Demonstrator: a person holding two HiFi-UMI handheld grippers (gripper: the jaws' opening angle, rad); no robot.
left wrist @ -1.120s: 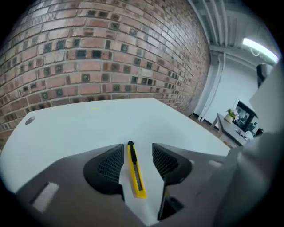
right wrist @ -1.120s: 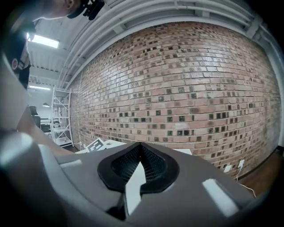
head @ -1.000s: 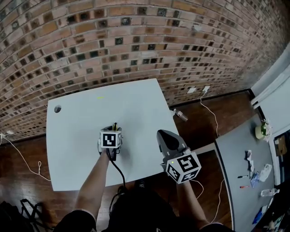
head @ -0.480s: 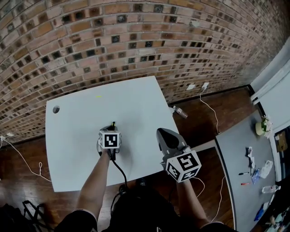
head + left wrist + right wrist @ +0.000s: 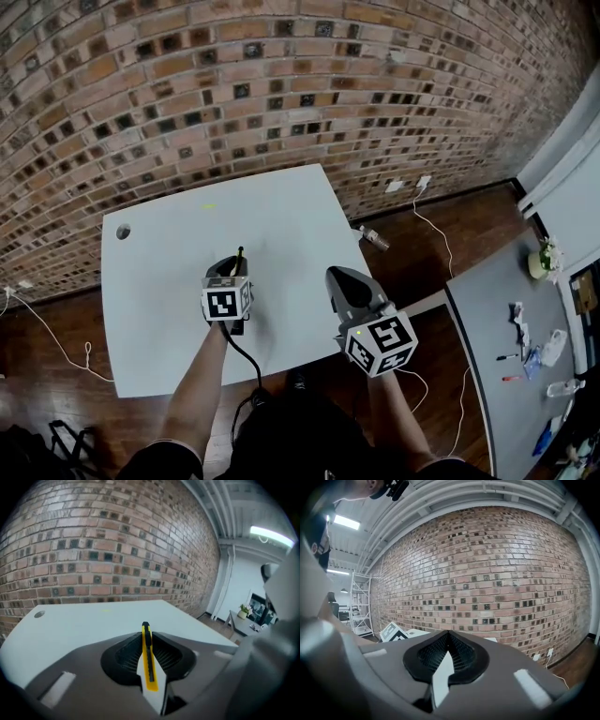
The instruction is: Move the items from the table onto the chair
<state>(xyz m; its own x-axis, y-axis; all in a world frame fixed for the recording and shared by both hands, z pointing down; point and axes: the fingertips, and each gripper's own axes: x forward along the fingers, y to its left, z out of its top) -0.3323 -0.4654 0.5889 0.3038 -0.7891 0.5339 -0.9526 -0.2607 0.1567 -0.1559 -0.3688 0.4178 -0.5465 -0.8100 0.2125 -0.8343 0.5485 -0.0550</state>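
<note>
A yellow-and-black utility knife [image 5: 147, 660] sits pinched between the jaws of my left gripper [image 5: 146, 641], its tip pointing forward over the white table [image 5: 84, 620]. In the head view the left gripper [image 5: 235, 265] hovers above the middle of the table [image 5: 169, 281], and the knife's dark tip [image 5: 240, 252] pokes out ahead of it. My right gripper [image 5: 343, 281] hangs past the table's right front edge, shut with nothing in it. In its own view the right gripper [image 5: 449, 643] shows its jaws pressed together. No chair is in view.
A round cable hole [image 5: 123, 232] and a small yellow mark [image 5: 207, 205] are on the table. A brick wall stands right behind it. A plastic bottle [image 5: 373, 238] and cables lie on the wood floor. A grey table [image 5: 502, 328] with small items stands at the right.
The left gripper's jaws, open round the knife a second ago, have closed on it. The gripper now sits a little higher. The right gripper has barely moved.
</note>
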